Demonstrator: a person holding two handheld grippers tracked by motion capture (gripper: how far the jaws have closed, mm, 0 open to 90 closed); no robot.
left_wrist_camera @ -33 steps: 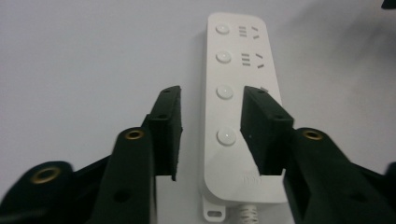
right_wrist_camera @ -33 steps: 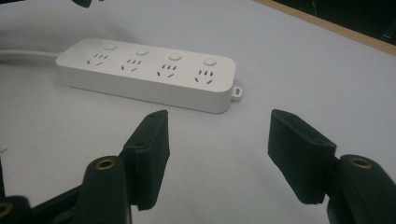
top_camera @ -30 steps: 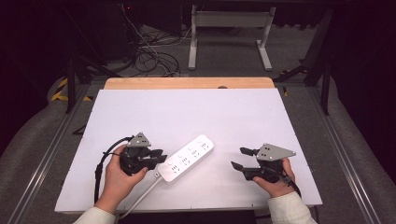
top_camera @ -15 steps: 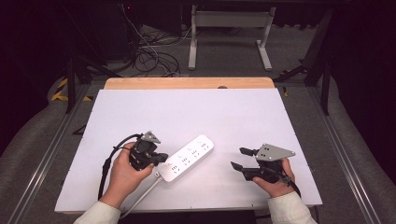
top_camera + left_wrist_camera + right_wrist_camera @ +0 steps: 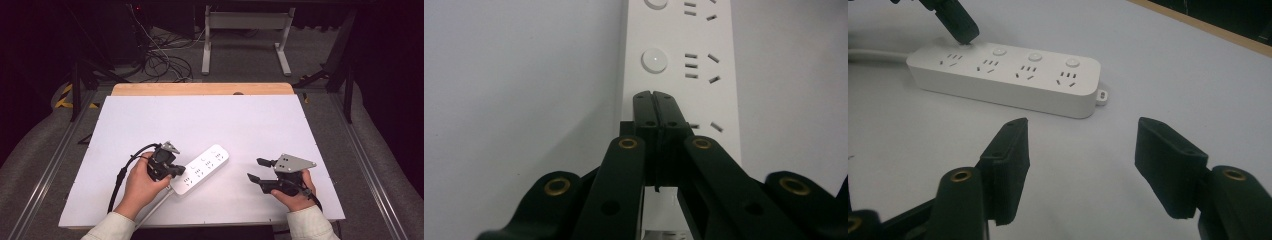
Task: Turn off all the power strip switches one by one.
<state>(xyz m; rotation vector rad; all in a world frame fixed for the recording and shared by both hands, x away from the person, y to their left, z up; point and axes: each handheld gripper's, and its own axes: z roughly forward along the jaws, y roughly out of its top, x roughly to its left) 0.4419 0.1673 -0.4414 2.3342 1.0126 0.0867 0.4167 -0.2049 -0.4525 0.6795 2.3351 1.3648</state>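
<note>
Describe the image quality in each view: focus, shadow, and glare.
High view: evenly lit white table, dark surround, slightly soft. Left gripper view: the left gripper casts a soft shadow on the table; the near black fingers are blurred; the power strip is sharp. Right gripper view: power strip sharp, near fingers soft, no glare.

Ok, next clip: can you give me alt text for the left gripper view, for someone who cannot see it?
The left hand-held gripper, its black jaws closed together, presses its tip onto a white power strip at the end of the strip nearest the camera. Beyond the tip, a round white button sits beside a group of socket slots, and the strip lies on a plain white table.
</note>
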